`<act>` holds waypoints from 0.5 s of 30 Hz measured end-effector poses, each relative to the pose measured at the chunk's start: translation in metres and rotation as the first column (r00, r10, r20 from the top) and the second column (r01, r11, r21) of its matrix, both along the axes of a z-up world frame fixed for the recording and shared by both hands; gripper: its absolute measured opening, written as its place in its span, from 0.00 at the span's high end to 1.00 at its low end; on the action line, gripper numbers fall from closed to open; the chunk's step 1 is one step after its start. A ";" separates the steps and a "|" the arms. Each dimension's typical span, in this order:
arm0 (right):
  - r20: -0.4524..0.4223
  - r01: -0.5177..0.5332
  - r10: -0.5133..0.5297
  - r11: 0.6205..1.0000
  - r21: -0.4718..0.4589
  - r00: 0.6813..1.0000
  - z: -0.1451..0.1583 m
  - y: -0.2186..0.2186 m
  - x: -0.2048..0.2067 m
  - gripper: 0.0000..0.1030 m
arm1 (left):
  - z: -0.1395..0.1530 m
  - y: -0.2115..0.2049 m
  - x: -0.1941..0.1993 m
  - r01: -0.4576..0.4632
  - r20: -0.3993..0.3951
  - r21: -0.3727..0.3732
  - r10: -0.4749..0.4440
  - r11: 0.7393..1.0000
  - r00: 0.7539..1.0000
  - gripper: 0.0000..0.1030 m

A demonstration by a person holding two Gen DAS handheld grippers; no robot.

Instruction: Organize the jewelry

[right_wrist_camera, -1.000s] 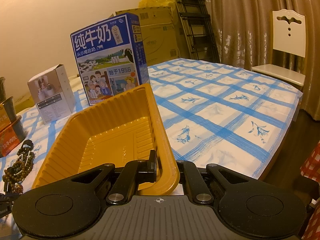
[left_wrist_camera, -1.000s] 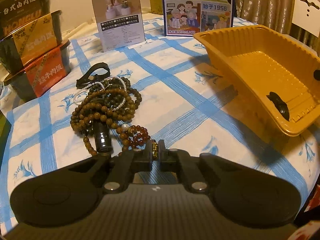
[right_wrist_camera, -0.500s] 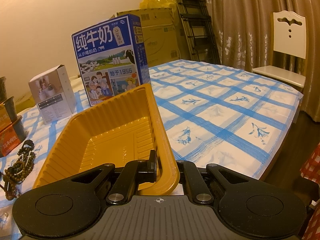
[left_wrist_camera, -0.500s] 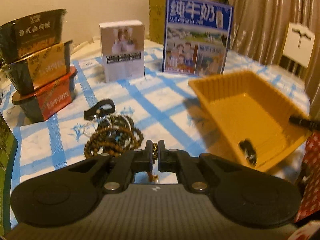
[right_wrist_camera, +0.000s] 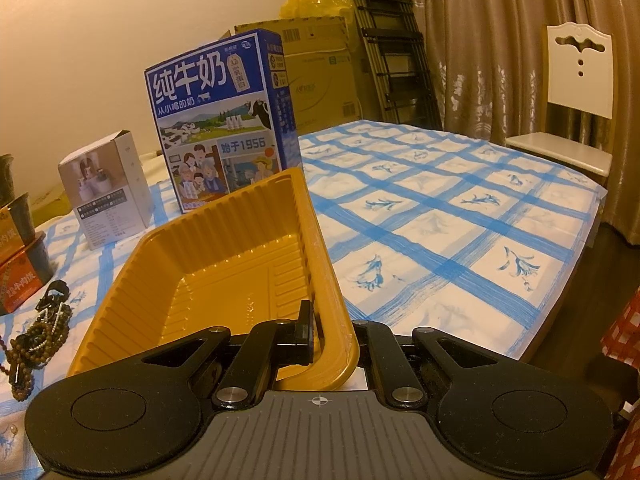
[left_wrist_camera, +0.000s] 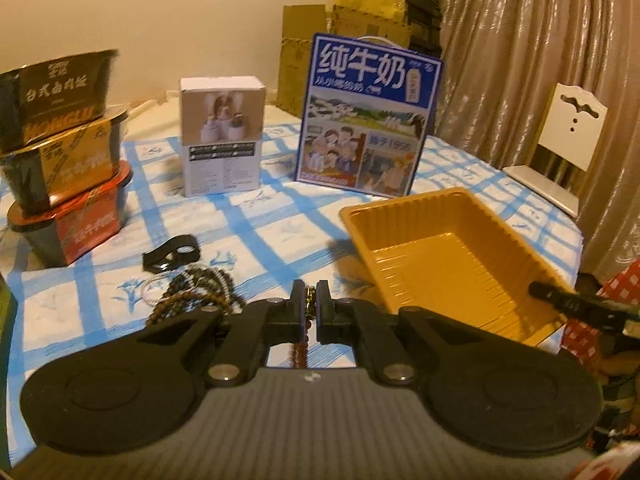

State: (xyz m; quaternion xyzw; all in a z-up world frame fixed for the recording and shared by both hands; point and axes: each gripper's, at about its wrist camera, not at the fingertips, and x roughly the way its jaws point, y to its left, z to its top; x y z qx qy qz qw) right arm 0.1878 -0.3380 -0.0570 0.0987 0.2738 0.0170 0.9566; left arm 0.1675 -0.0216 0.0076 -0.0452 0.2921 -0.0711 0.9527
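Since a second ago the left gripper (left_wrist_camera: 308, 312) has risen, pinching a red bead string (left_wrist_camera: 301, 346) lifted from the bead pile (left_wrist_camera: 192, 294) at lower left. The right gripper (right_wrist_camera: 320, 336) clamps the yellow tray (right_wrist_camera: 224, 268) rim, centre frame. Most jewelry remains unsorted.

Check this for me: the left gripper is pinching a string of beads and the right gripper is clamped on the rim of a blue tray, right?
The tray is yellow-orange, not blue, as the right wrist view shows. The right gripper does clamp its rim, and the left gripper pinches a string of beads.
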 end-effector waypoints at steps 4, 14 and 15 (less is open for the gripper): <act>0.005 -0.001 0.001 1.000 -0.004 1.000 0.002 0.002 0.001 0.94 | 0.008 -0.010 0.002 0.036 0.019 -0.022 -0.036 0.999 0.999 0.96; 0.004 -0.001 0.001 1.000 -0.002 1.000 0.002 0.002 0.000 0.94 | 0.014 -0.057 0.016 0.156 0.042 -0.083 -0.153 0.984 0.987 0.96; 0.004 -0.001 0.001 1.000 -0.002 1.000 0.002 0.001 0.000 0.94 | 0.012 -0.063 0.018 0.164 0.034 -0.097 -0.162 0.982 0.986 0.96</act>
